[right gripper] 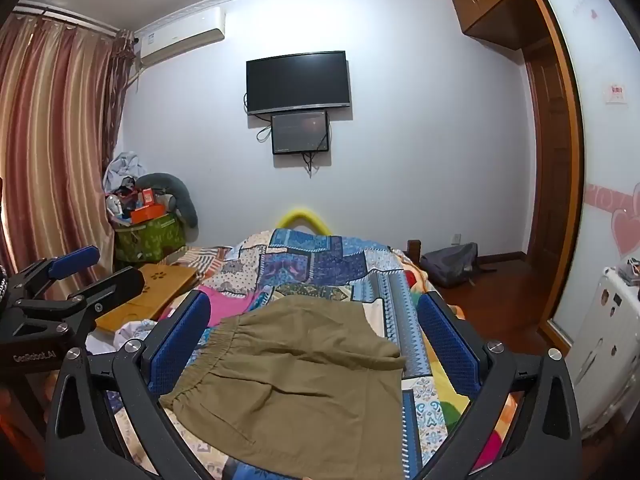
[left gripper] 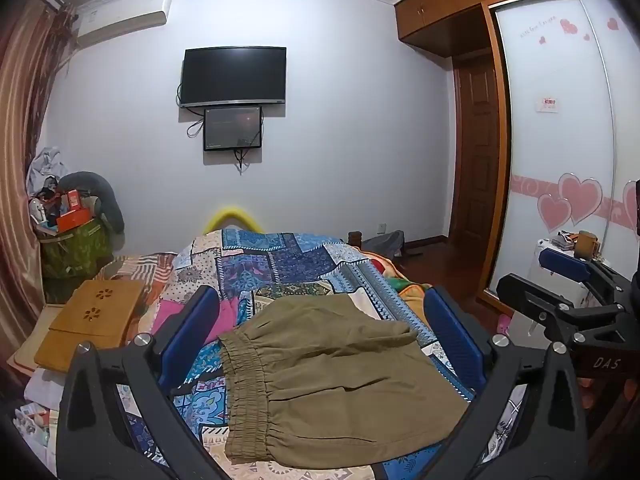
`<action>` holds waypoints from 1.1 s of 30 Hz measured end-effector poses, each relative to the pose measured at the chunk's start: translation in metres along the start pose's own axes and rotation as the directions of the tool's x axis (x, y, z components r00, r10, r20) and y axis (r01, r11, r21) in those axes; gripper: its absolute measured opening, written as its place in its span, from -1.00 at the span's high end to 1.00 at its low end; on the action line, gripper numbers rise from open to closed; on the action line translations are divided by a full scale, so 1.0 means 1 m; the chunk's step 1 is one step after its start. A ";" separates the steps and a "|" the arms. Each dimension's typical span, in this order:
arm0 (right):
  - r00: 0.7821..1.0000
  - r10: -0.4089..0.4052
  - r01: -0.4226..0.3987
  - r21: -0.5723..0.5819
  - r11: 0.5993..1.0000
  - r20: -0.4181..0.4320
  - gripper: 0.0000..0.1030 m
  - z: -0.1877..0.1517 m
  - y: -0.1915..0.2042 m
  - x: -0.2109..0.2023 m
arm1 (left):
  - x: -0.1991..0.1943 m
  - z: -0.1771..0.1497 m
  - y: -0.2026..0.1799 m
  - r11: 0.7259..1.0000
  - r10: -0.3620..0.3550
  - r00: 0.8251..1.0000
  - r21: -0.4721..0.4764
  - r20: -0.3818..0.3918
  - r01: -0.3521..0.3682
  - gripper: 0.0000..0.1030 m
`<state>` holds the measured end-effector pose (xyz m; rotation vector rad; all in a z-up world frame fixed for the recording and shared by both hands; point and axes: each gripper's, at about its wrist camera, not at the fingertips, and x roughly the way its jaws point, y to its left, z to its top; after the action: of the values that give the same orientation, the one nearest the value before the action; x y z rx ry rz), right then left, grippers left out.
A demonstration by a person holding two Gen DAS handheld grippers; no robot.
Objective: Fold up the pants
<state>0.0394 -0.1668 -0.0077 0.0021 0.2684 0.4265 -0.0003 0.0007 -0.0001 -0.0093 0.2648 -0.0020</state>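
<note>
Olive-khaki pants (left gripper: pixel 340 372) (right gripper: pixel 300 380) lie flat on the patchwork quilt (left gripper: pixel 280 264) (right gripper: pixel 320 256) of a bed, with the elastic waistband (left gripper: pixel 244 396) to the left. My left gripper (left gripper: pixel 320 296) hovers over them, open, its blue pads (left gripper: pixel 192 332) wide apart on either side of the cloth and touching nothing. My right gripper (right gripper: pixel 314 302) is beside it on the right, also open and empty above the pants. Each gripper shows at the edge of the other's view: the right gripper (left gripper: pixel 536 276) and the left gripper (right gripper: pixel 104 270).
A wooden lap table (left gripper: pixel 96 312) (right gripper: pixel 160 292) and a pink garment (left gripper: pixel 224 316) lie on the bed's left side. A green bag of clutter (left gripper: pixel 76 248) stands in the far left corner. A wardrobe (left gripper: pixel 560 140), a white cabinet (right gripper: pixel 608 340) and a backpack (right gripper: pixel 452 264) are on the right.
</note>
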 end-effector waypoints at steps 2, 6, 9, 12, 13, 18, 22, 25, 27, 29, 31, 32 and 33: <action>1.000 0.003 -0.003 0.001 1.000 0.000 -0.99 0.000 0.000 0.000 | 0.002 -0.001 -0.002 1.000 0.006 1.000 0.002 -0.001 -0.006 -1.00; 1.000 0.006 -0.006 0.003 1.000 -0.002 -0.99 0.000 0.000 0.000 | 0.003 -0.003 -0.003 1.000 0.015 1.000 0.005 -0.003 -0.015 -1.00; 1.000 0.006 -0.006 -0.002 1.000 0.001 -0.99 0.000 0.001 -0.001 | 0.005 -0.006 0.001 1.000 0.006 1.000 0.008 -0.005 -0.006 -1.00; 1.000 0.006 -0.006 0.005 1.000 -0.009 -0.99 -0.003 -0.001 0.003 | 0.005 -0.008 0.001 1.000 0.015 1.000 0.014 -0.001 -0.015 -1.00; 1.000 0.007 -0.007 0.006 1.000 -0.008 -0.99 -0.003 -0.001 0.004 | 0.005 -0.005 -0.002 1.000 0.013 1.000 0.014 -0.003 -0.013 -1.00; 1.000 0.004 -0.004 0.006 1.000 -0.010 -0.99 -0.002 -0.001 0.001 | 0.006 -0.006 -0.002 1.000 0.009 1.000 0.011 -0.004 -0.009 -1.00; 1.000 0.005 -0.005 0.007 1.000 -0.012 -0.99 -0.002 -0.001 0.001 | 0.005 -0.005 -0.002 1.000 0.010 1.000 0.012 -0.003 -0.010 -1.00; 1.000 0.005 -0.005 0.008 1.000 -0.012 -0.99 -0.002 -0.001 0.001 | 0.005 -0.004 -0.001 1.000 0.011 1.000 0.008 -0.004 -0.011 -1.00; 1.000 0.006 -0.006 0.009 1.000 -0.012 -0.99 -0.002 -0.001 0.002 | 0.006 -0.005 -0.001 1.000 0.011 1.000 0.007 -0.003 -0.011 -1.00; 1.000 0.005 -0.005 0.008 1.000 -0.012 -0.99 -0.001 -0.001 0.001 | 0.006 -0.004 0.000 1.000 0.012 1.000 0.006 -0.003 -0.011 -1.00; 1.000 0.004 -0.003 0.008 1.000 -0.012 -0.99 -0.001 -0.001 0.002 | 0.006 -0.004 0.001 1.000 0.013 1.000 0.005 -0.001 -0.013 -1.00; 1.000 0.004 -0.004 0.008 1.000 -0.012 -0.99 -0.002 -0.001 0.002 | 0.005 -0.002 0.001 1.000 0.014 1.000 0.004 0.000 -0.014 -1.00; 1.000 0.005 -0.005 0.008 1.000 -0.011 -0.99 -0.002 -0.001 0.003 | 0.005 -0.002 0.001 1.000 0.014 1.000 0.004 0.001 -0.014 -1.00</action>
<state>0.0415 -0.1665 -0.0105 0.0085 0.2809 0.4301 0.0045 0.0021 -0.0030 -0.0032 0.2639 0.0115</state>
